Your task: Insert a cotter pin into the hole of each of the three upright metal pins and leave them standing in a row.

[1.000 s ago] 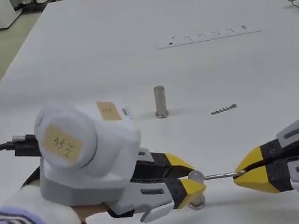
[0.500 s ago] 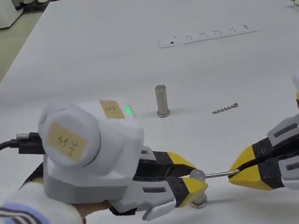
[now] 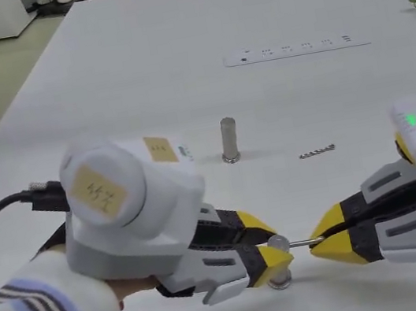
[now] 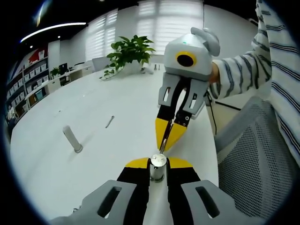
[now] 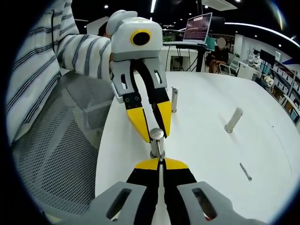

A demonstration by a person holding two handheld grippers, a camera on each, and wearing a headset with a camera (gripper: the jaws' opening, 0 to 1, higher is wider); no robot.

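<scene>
Metal pin in work: upright near front of counter, foot looks to sit on the surface. Left gripper jaws are closed on its shank just under the head.

Looks like solid steel w/ a flanged foot, so stiff and prob. heavy for its size. It's smooth, so likely slippery. A side grip below the head, as here, should keep the top free for the cross-hole. The hole itself can't be made out.

Cotter pin: thin wire, light, prob. bends easily. Best taken by the tail, in line w/ the hole, w/ little push. Right gripper jaws are pinched tight on that tail. The pin's tip is at the metal pin's head; can't tell if it's in.

2nd metal pin stands further back, mid-counter. 3rd metal pin stands just beyond the left gripper in the right gripper view. Spare cotter pin lies flat, right of the 2nd.

Writing:
- Yellow sticker on the left gripper's rear has handwritten marks, not legible.
- Second sticker is unreadable.
- Power strip at the back has print too small to read.
- No brand name readable.
</scene>
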